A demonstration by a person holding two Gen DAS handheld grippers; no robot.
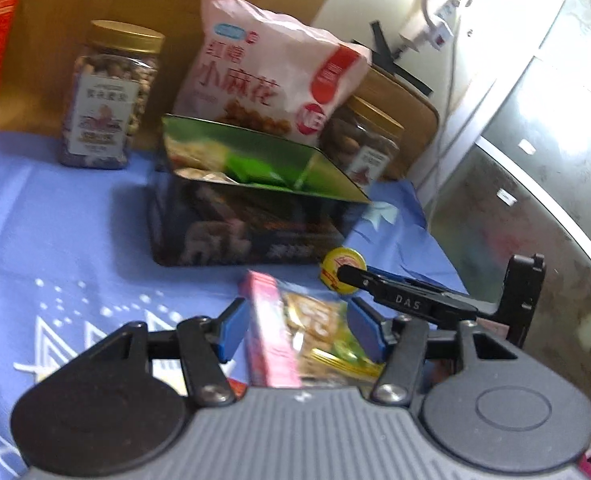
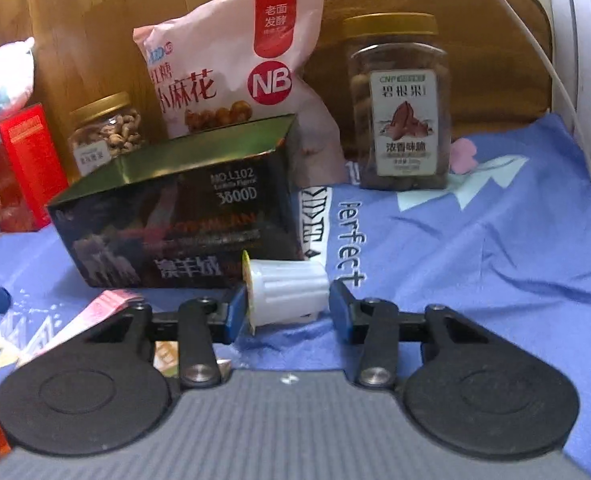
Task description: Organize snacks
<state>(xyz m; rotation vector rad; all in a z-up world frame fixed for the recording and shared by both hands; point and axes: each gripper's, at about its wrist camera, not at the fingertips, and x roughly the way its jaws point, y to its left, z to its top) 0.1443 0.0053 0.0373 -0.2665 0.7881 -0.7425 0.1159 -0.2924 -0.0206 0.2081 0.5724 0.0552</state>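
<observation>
I have the right tool (image 2: 287, 300) clenched on a small white cup (image 2: 285, 294) with a yellow lid. The cup lies sideways between the pads, lid against the left pad and base against the right one. It sits low over the blue cloth (image 2: 475, 260), just in front of the dark box (image 2: 175, 224).

My left tool (image 1: 297, 312) stands partly apart, with a pink carton (image 1: 271, 340) and a snack packet (image 1: 323, 328) between its pads. The carton is on edge beside the left pad and the packet reaches toward the right pad. The view is blurred, so I cannot tell whether the pads press on them or they simply lie on the cloth beneath.

From the left wrist the dark box is open on top, with green wrappers (image 1: 255, 170) and other packets inside. A pink bag (image 2: 231, 72) leans upright right behind it. A gold-lidded jar of dark nuts (image 2: 401, 112) stands to the right of the bag, apart from the box. A smaller jar of pale nuts (image 2: 105, 132) stands to the left, behind the box's corner. A red box (image 2: 27, 160) is at the far left edge of the cloth
</observation>
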